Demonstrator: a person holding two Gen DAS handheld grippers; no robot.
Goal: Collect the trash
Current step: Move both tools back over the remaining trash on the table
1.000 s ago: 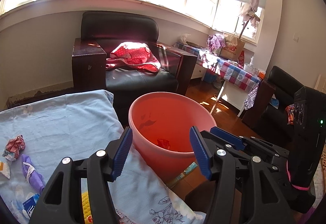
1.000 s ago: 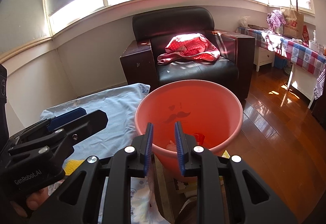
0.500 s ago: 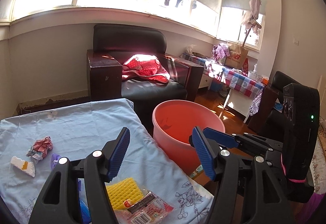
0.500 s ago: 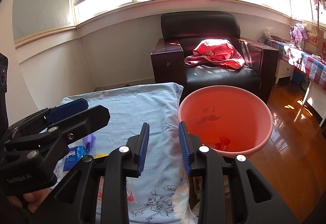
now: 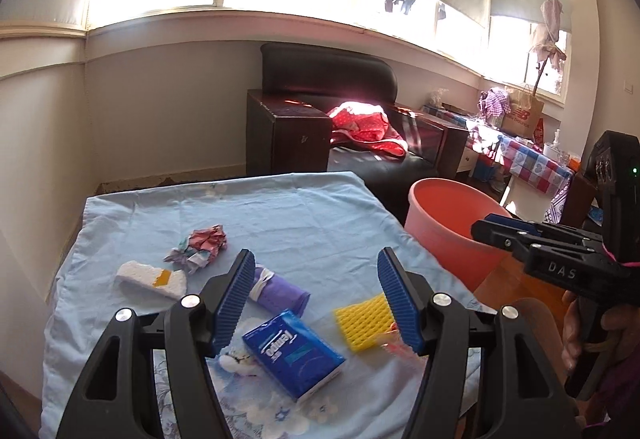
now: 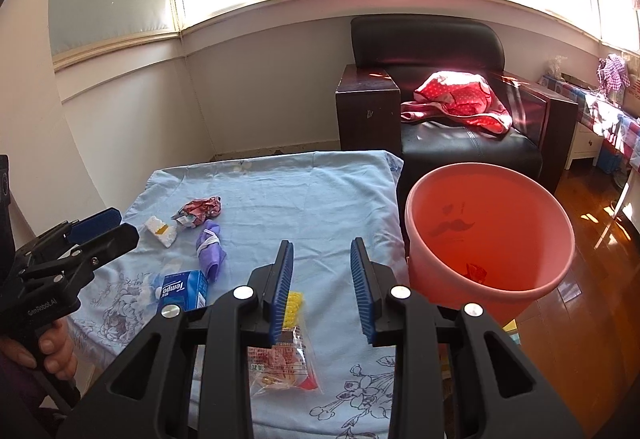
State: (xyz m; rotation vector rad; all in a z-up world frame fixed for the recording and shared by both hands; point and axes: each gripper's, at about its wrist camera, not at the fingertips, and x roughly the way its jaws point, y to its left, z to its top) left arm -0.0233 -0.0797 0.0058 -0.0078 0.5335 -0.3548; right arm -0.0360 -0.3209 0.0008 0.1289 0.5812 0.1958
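Trash lies on a light blue cloth (image 5: pixel 280 215): a crumpled wrapper (image 5: pixel 202 245), a white foam piece (image 5: pixel 150 279), a purple bag roll (image 5: pixel 280 289), a blue tissue pack (image 5: pixel 292 353), a yellow foam net (image 5: pixel 362 317) and a clear snack bag (image 6: pixel 286 361). An orange bucket (image 6: pixel 488 239) stands right of the table with a red scrap inside. My left gripper (image 5: pixel 316 303) is open and empty above the tissue pack. My right gripper (image 6: pixel 322 291) is open and empty above the snack bag and the yellow net (image 6: pixel 295 309).
A black armchair (image 6: pixel 452 111) with a red cloth stands behind the bucket. A checked-cloth table (image 5: pixel 524 163) sits at the far right on the wooden floor. Walls and windows lie behind the table.
Both grippers have swung left, away from the bucket and over the table. The right gripper's jaws have opened wider. The trash items came into view.
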